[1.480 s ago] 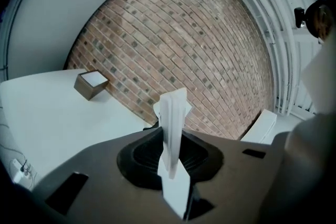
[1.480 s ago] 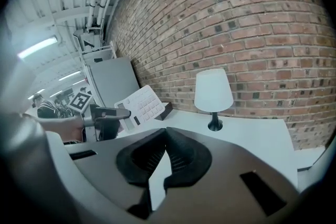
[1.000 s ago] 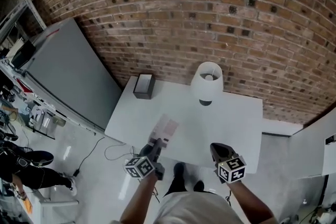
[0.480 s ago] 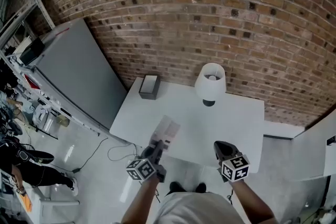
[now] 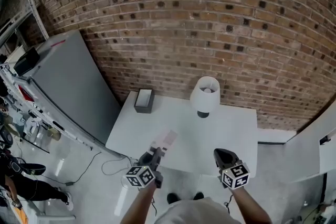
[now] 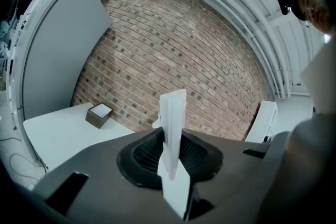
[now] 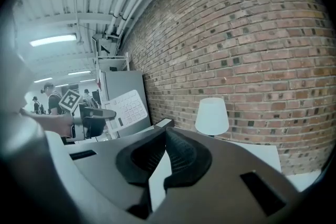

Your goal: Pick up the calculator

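Since a second earlier, the left gripper (image 5: 155, 152) had raised the calculator (image 5: 164, 139) clear of the table (image 5: 226, 128) — jaws clamped on its near end, above the near-left edge. The right gripper (image 5: 222, 157) hovered pinched shut, empty — pickup looked essentially done.

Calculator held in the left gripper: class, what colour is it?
White. The calculator shows best in the right gripper view, where its keypad side faces the camera.
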Motion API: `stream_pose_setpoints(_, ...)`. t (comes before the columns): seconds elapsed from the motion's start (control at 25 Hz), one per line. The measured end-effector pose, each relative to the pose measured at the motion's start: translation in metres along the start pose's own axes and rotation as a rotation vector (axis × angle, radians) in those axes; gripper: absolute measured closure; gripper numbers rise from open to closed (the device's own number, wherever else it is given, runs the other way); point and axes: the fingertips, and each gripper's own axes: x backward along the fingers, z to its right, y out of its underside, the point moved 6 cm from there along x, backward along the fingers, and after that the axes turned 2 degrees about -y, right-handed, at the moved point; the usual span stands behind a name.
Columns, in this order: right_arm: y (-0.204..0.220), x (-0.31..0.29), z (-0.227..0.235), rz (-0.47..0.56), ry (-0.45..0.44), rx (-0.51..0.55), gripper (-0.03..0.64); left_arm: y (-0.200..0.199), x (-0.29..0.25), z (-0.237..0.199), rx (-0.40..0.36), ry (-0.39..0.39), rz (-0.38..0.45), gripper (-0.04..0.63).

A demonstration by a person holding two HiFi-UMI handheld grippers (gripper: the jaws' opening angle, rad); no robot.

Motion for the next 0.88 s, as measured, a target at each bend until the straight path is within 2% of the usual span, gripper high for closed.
stream_pose_setpoints(0.2,-0.006,0.004,0.0,0.016,0.02,0.001,0.605,-0.009,0.002,0.0,-0.038,0.008,-0.004,0.512)
stream_pose_setpoints(0.88,-0.015,0.001,-0.007,0.038,0.022,0.027,0.606,-0.012,0.005,-0.007,-0.051,0.029,-0.004,0.512)
